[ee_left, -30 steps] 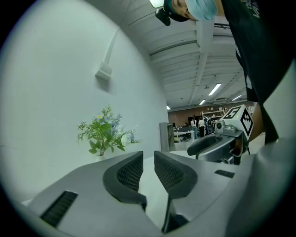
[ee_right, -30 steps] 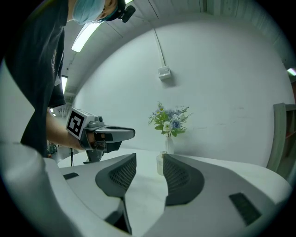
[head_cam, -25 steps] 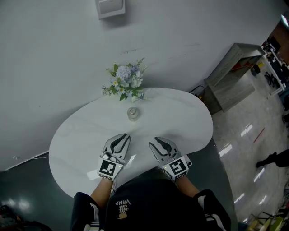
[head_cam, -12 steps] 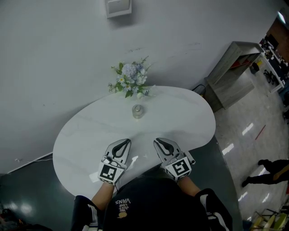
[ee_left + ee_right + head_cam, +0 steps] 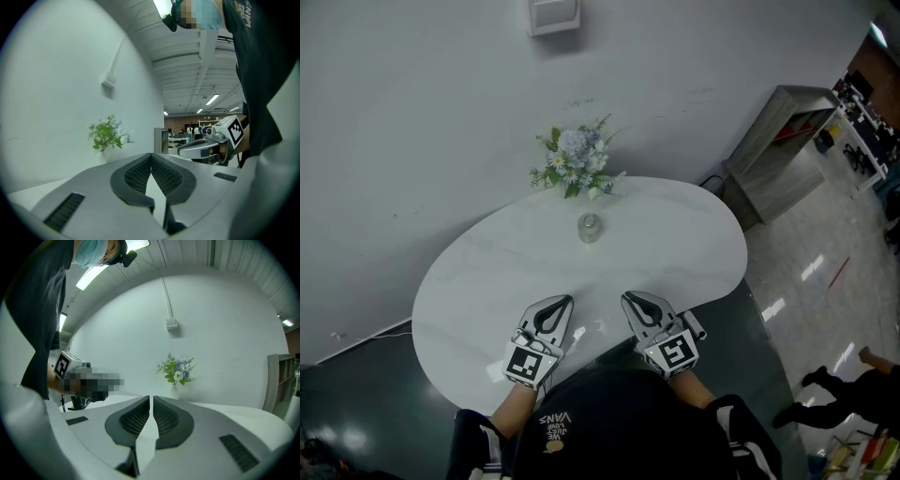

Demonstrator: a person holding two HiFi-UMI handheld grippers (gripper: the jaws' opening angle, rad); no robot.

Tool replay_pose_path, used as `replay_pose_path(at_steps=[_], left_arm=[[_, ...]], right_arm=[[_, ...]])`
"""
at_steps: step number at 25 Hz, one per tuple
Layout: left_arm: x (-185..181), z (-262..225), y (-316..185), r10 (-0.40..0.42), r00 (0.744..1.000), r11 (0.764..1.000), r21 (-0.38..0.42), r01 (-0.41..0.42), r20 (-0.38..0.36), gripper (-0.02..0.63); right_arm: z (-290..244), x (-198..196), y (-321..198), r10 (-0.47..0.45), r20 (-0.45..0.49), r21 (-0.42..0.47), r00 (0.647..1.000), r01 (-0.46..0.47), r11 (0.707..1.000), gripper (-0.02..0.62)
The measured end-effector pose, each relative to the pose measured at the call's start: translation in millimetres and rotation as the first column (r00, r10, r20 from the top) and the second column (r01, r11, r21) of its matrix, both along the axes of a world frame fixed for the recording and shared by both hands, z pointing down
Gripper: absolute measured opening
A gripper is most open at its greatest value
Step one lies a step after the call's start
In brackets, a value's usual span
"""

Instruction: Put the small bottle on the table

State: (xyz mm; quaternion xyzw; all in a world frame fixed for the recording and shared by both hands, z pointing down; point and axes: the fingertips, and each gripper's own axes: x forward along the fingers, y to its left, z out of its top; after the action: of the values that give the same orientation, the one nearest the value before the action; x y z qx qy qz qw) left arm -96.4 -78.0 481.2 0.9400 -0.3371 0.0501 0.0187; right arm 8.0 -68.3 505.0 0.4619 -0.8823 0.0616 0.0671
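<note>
Small bottle (image 5: 589,227): upright on table (image 5: 487,272); placement looks done to me. Left gripper (image 5: 560,303), right gripper (image 5: 633,299): jaws just closed, empty; next I withdraw both

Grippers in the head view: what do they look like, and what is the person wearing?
The left gripper and right gripper match: pale grey shells with dark ribbed pads, each backed by a cube of black-and-white square markers. The person wears a black top with white print.
</note>
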Motion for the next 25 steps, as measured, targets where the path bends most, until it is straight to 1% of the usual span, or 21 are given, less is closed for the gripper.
replay_pose_path(at_steps=[5,9,17,21,25], left_arm=[[-1.8,1.3,11.4,0.014,1.0,1.0,-0.003,-0.014,-0.001,0.02],[-2.2,-4.4,17.0,0.016,0.999,1.0,-0.007,-0.016,-0.034,0.02],[-3.8,0.0,20.3,0.017,1.0,1.0,-0.008,-0.017,-0.026,0.02],[-2.1,-4.3,20.5,0.012,0.999,1.0,-0.007,-0.012,-0.04,0.02],[-4.4,-0.2,18.3,0.003,1.0,1.0,-0.008,-0.003,-0.024,0.02]], right_arm=[[1.5,-3.5,9.7,0.012,0.005,-0.003,1.0,-0.012,1.0,0.051],[-0.2,-5.7,14.2,0.012,0.001,-0.002,1.0,-0.012,1.0,0.049],[-3.3,-8.7,15.8,0.008,-0.002,0.008,1.0,-0.008,1.0,0.048],[-3.2,-7.8,15.4,0.0,-0.013,0.014,1.0,0.0,1.0,0.046],[-1.8,-8.9,13.7,-0.011,-0.011,0.011,1.0,0.011,1.0,0.046]])
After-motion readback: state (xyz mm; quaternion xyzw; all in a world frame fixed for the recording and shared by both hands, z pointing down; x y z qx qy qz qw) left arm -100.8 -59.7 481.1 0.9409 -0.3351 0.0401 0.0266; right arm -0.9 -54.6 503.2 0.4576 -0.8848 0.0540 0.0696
